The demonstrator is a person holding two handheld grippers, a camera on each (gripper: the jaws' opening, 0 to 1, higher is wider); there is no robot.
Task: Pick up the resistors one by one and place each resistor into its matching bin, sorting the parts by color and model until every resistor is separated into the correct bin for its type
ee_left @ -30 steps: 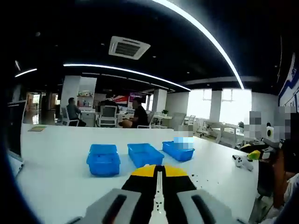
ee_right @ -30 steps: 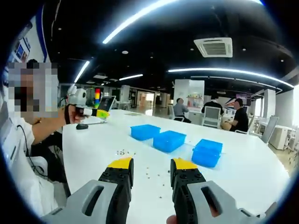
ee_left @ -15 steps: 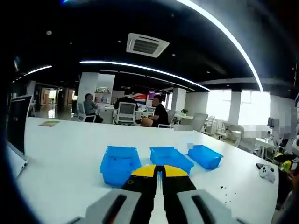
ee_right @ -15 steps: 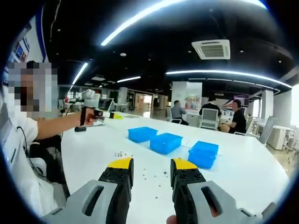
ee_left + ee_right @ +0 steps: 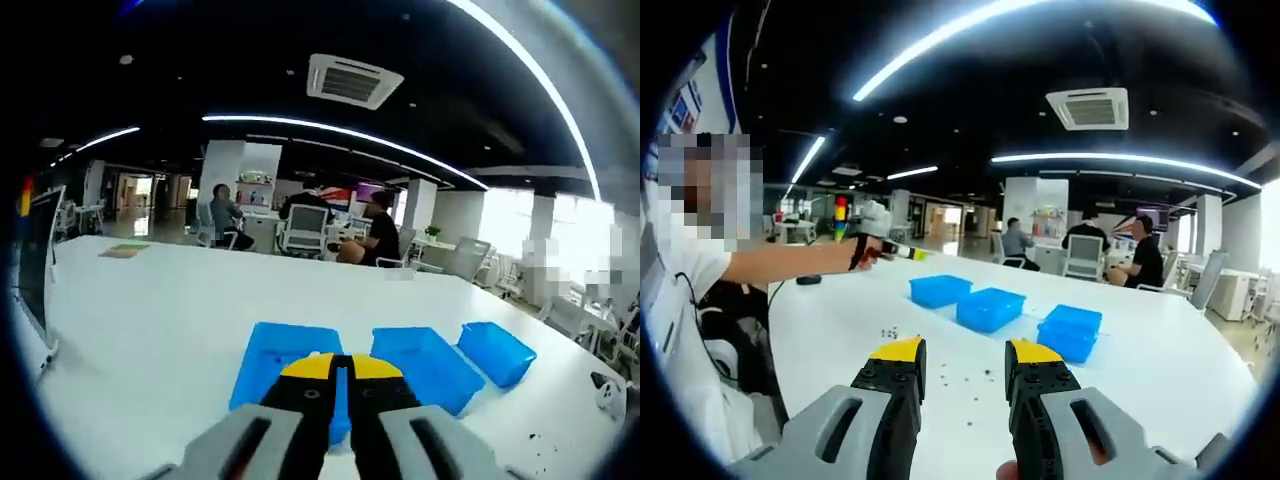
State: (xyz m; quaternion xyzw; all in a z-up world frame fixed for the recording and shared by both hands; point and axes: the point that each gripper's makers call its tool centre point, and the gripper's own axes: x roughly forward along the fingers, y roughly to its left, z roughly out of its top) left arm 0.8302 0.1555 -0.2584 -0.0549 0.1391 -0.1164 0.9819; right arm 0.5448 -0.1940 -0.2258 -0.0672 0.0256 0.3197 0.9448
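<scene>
Three blue bins stand in a row on the white table. In the left gripper view my left gripper (image 5: 336, 367) is shut, its yellow tips hanging over the near edge of the left bin (image 5: 283, 358), with the middle bin (image 5: 425, 364) and the right bin (image 5: 498, 350) beside it. Whether a resistor is pinched is too small to tell. In the right gripper view my right gripper (image 5: 965, 352) stands open and empty above scattered resistors (image 5: 962, 377). The bins (image 5: 990, 308) lie beyond them. A person's outstretched arm holds the left gripper (image 5: 885, 247) near the farthest bin (image 5: 940, 290).
More loose resistors (image 5: 531, 437) lie at the table's right. A monitor (image 5: 35, 262) stands at the table's left edge. The person's body (image 5: 685, 330) fills the left of the right gripper view. Other people sit at desks (image 5: 300, 225) far behind the table.
The left gripper has travelled toward the bins and is now over the left one; in the right gripper view the arm has swung right. The right gripper stays open, nearly still.
</scene>
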